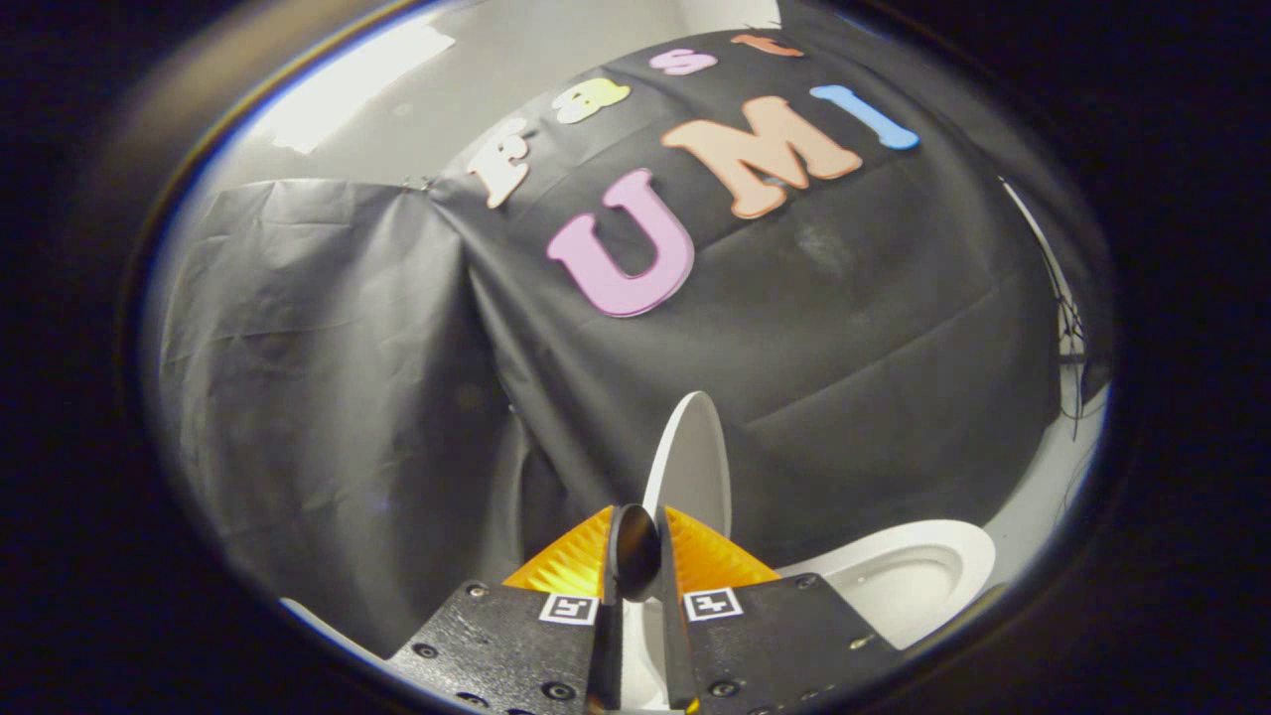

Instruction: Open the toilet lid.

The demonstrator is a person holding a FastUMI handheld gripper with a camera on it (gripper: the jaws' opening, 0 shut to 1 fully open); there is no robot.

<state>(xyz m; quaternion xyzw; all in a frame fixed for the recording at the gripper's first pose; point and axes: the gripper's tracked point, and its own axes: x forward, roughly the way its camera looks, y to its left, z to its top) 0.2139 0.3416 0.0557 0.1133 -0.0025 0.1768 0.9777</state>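
The white toilet lid [692,467] stands lifted, nearly upright, edge-on to me and rising just beyond my fingers. My gripper [635,541] is shut on the lid's edge, and a strip of white lid shows in the narrow gap between the fingers [566,566]. A small dark round piece [634,554] sits at the fingertips, on the lid edge. To the right and lower lies the white toilet bowl with its seat [909,576], uncovered.
Black cloth [338,397] hangs as the booth wall behind and to the left of the toilet. A pale wall [516,60] shows above it. Thin cables [1067,328] hang at the far right beside the cloth.
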